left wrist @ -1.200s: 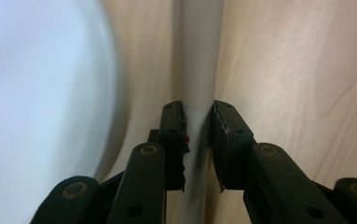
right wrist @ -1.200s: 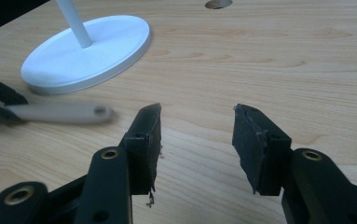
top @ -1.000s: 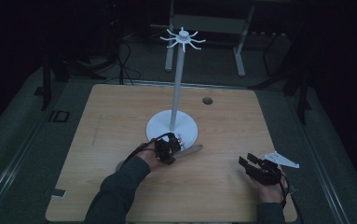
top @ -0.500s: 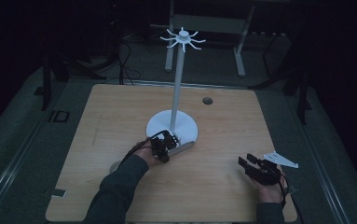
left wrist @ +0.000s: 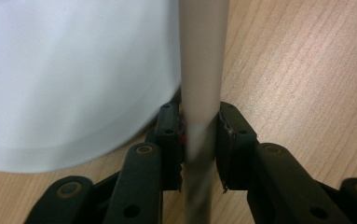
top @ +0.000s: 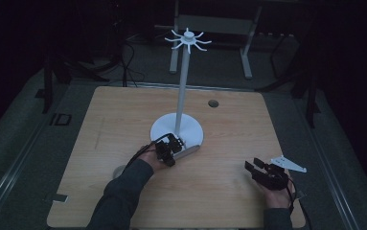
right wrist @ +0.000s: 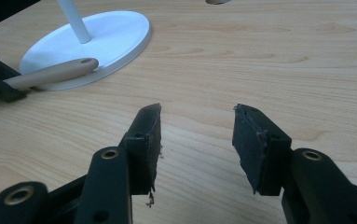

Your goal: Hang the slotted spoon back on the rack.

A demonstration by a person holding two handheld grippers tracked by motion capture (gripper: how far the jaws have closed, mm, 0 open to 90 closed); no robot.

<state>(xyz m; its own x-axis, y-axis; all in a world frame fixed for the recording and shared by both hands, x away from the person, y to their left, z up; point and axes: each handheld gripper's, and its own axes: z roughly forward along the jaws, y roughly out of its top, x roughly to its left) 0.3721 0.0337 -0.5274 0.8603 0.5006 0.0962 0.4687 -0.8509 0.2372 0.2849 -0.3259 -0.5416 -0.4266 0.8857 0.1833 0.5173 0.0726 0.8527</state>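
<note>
A white stand, with a round base (top: 164, 128), a tall pole (top: 183, 86) and a ring of hooks (top: 188, 40) at its top, rises mid-table. My left gripper (top: 171, 146) sits at the base's front edge, shut on a beige rod-like handle (top: 189, 149). In the left gripper view the handle (left wrist: 202, 70) runs up between the pads of the gripper (left wrist: 199, 140), beside the white base (left wrist: 73, 70). In the right gripper view the handle's far end (right wrist: 50, 73), with a hole in it, rests on the base's rim (right wrist: 115, 32). My right gripper (right wrist: 197, 135) is open over bare wood at the front right (top: 254, 167).
The wooden table (top: 123, 120) has a small round hole (top: 213, 103) behind the stand. Its front and right edges lie close to my right hand. Dark floor, cables and a metal frame (top: 210, 28) surround the table.
My left gripper and the handle it holds have shifted slightly left and toward the stand's base; the handle's tip now lies against the rim. The right gripper has stayed put.
</note>
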